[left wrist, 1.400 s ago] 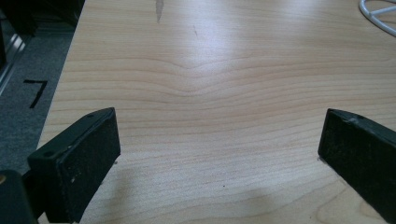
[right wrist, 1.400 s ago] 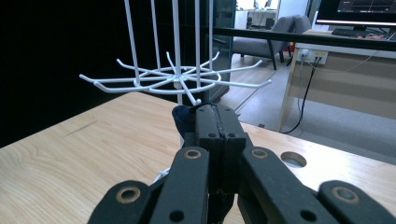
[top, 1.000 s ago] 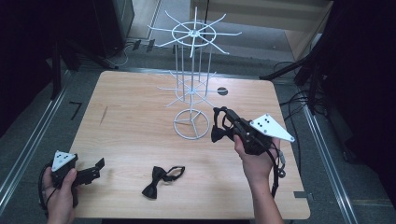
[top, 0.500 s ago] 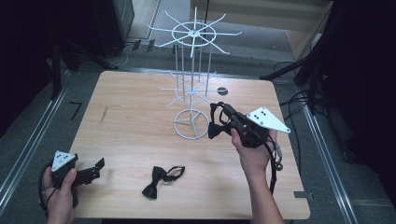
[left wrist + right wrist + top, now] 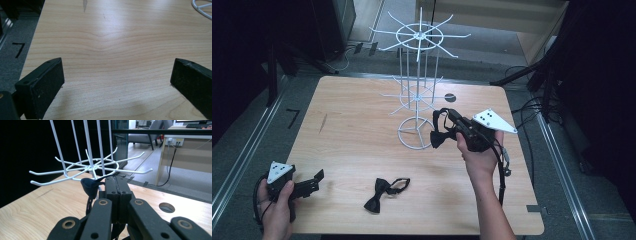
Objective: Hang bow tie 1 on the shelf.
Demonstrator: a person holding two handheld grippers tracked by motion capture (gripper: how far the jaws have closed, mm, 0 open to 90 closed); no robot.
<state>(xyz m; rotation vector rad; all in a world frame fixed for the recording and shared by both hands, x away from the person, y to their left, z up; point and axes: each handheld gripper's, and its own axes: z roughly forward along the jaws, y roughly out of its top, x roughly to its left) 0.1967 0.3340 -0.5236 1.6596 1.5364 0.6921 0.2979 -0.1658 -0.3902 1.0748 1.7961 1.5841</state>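
A dark bow tie (image 5: 439, 131) hangs from closed fingers beside the white wire rack (image 5: 417, 95).

Bench (image 5: 352, 135): light wood grain. Wire rack (image 5: 417, 95): white. Both bow ties, held (image 5: 439, 134) and lying (image 5: 384, 192): dark, plain. Tools (image 5: 447, 120) (image 5: 314, 181): black, with grey plates.

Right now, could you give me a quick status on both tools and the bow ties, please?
Right tool shut on held bow tie, beside white wire rack. Left tool open, empty. Second bow tie lies on table.
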